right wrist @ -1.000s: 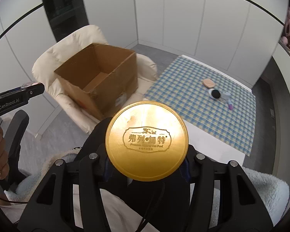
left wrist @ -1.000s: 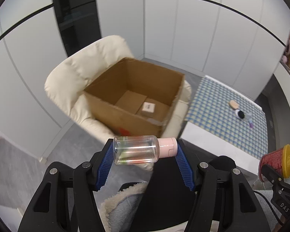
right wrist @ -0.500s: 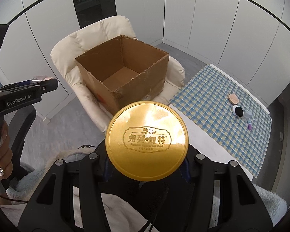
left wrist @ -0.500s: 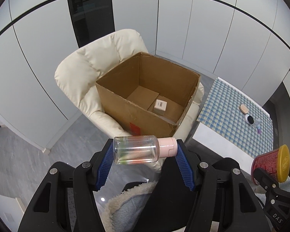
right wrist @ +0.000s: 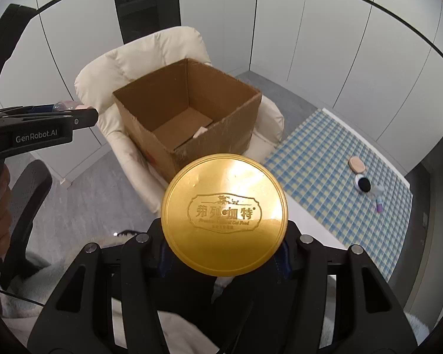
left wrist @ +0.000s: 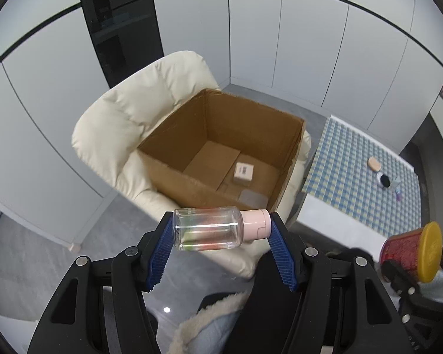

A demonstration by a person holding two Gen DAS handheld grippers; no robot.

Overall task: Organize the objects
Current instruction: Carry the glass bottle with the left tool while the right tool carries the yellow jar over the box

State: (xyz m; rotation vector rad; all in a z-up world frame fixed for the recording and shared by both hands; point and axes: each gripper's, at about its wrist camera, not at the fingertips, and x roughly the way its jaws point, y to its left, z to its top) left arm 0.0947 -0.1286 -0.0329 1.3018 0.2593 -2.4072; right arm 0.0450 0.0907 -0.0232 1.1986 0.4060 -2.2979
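My left gripper [left wrist: 221,233] is shut on a clear bottle with a pink cap [left wrist: 212,231], held sideways between the blue pads. An open cardboard box [left wrist: 221,150] sits ahead on a cream armchair [left wrist: 127,124], with a small beige carton [left wrist: 243,172] on its floor. My right gripper [right wrist: 224,253] is shut on a red can; its gold lid [right wrist: 224,214] faces the camera and hides the fingertips. The same red can [left wrist: 410,250] shows at the lower right of the left wrist view. The left gripper [right wrist: 44,124] appears at the left edge of the right wrist view.
A table with a blue checked cloth [right wrist: 325,174] stands right of the armchair, bearing a beige puff [right wrist: 358,163], a round black-and-white compact [right wrist: 363,184] and a small purple item [right wrist: 379,205]. White cabinet walls surround the room. A black office chair [right wrist: 26,206] stands at left.
Both views have swung so the box and armchair sit nearer the middle and closer. The small carton inside the box is now clearly seen. Both grips are unchanged.
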